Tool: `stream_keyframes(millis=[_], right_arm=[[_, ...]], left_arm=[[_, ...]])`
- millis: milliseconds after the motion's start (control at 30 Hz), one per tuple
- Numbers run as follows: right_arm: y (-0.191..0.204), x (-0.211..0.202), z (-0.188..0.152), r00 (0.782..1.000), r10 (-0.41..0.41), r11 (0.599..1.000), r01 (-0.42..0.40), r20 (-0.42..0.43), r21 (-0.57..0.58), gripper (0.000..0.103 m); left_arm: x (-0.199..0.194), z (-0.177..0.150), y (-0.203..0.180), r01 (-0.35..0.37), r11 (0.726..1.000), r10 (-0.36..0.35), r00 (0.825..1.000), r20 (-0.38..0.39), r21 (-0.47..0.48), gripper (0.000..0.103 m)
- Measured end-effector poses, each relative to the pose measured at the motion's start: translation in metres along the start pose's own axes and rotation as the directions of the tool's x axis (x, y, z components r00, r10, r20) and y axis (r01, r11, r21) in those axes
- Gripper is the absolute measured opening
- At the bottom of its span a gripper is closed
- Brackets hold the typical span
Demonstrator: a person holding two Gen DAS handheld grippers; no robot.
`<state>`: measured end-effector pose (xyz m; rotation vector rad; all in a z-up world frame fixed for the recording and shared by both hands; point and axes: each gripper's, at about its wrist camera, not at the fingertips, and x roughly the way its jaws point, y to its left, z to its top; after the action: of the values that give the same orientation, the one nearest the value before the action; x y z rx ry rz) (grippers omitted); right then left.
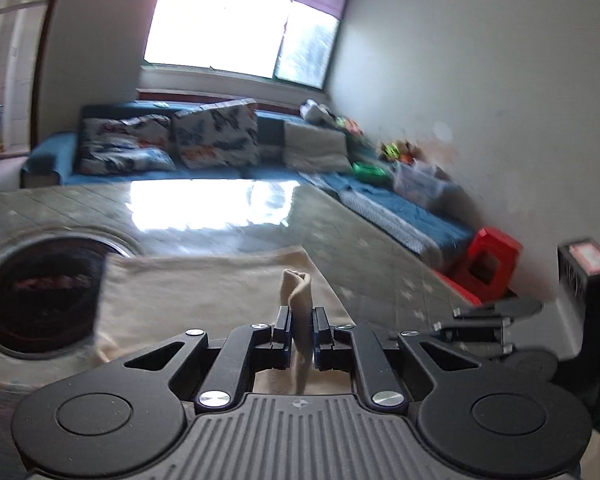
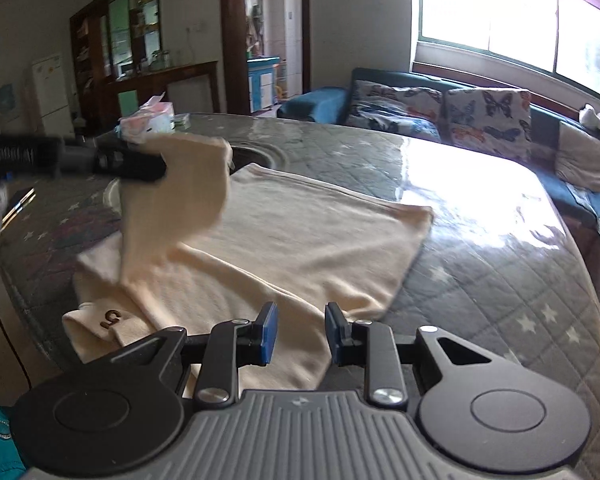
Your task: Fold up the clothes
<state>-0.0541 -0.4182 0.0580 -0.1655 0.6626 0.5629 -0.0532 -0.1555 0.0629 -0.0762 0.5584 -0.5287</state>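
Note:
A cream shirt [image 2: 284, 236] lies spread on the quilted table, with a small "5" mark near its near left corner. My left gripper [image 1: 301, 322] is shut on a fold of the cream shirt [image 1: 298, 292] and holds it lifted above the rest of the cloth. In the right wrist view the left gripper [image 2: 156, 168] shows at the left, holding a raised flap of the shirt. My right gripper [image 2: 301, 330] is open and empty, just above the shirt's near edge.
The round table [image 2: 500, 264] has a glossy quilted cover and a dark round recess [image 1: 40, 292] in its middle. A tissue pack [image 2: 152, 118] sits at its far side. A blue sofa [image 1: 204, 140] with cushions and a red stool [image 1: 488, 260] stand beyond.

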Motion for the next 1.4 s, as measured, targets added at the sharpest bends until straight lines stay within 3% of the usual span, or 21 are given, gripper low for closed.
stream_keyframes(millis=[167,200,233,267,367,633,800,967,1200,1400], right_arm=[[-0.008,-0.004,-0.002,1.000,-0.023,0.999,0.023,0.003,0.032,0.025],[-0.009,-0.004,-0.001,1.000,-0.025,0.999,0.025,0.003,0.035,0.025],[-0.010,-0.005,-0.001,1.000,-0.026,0.999,0.026,0.003,0.038,0.025],[-0.009,-0.004,0.000,1.000,-0.026,0.999,0.026,0.003,0.038,0.025],[-0.006,-0.001,0.004,1.000,-0.013,0.999,0.013,0.003,0.037,0.025],[0.016,0.025,0.017,0.999,0.045,0.999,-0.045,-0.010,-0.017,0.024],[0.026,0.045,0.026,0.998,0.064,0.997,-0.065,-0.021,-0.039,0.024],[0.025,0.066,0.021,0.995,0.043,0.997,-0.048,-0.086,-0.056,0.024],[0.035,0.038,0.014,0.992,0.067,0.990,-0.080,-0.108,-0.115,0.024],[0.044,0.028,-0.006,0.985,0.072,0.986,-0.094,-0.157,-0.138,0.025]], left_arm=[[0.019,-0.018,-0.007,0.005,0.999,-0.002,0.998,-0.062,0.048,0.018],[0.020,-0.020,-0.007,0.009,0.999,-0.006,0.998,-0.070,0.052,0.023],[0.020,-0.022,-0.007,0.014,0.998,-0.010,0.997,-0.077,0.057,0.036],[0.021,-0.024,-0.006,0.019,0.998,-0.013,0.996,-0.084,0.062,0.042],[0.019,-0.027,0.000,0.012,0.997,-0.005,0.996,-0.092,0.077,0.042],[0.023,-0.029,0.070,-0.169,0.986,0.169,0.977,-0.129,0.008,0.034],[0.024,-0.032,0.097,-0.216,0.976,0.211,0.969,-0.133,-0.026,0.031],[0.019,-0.036,0.101,-0.208,0.978,0.204,0.970,-0.134,-0.019,0.031],[-0.003,-0.040,0.088,-0.151,0.987,0.157,0.980,-0.125,0.053,0.031],[-0.018,-0.058,0.076,-0.133,0.979,0.157,0.975,-0.157,0.153,0.031]])
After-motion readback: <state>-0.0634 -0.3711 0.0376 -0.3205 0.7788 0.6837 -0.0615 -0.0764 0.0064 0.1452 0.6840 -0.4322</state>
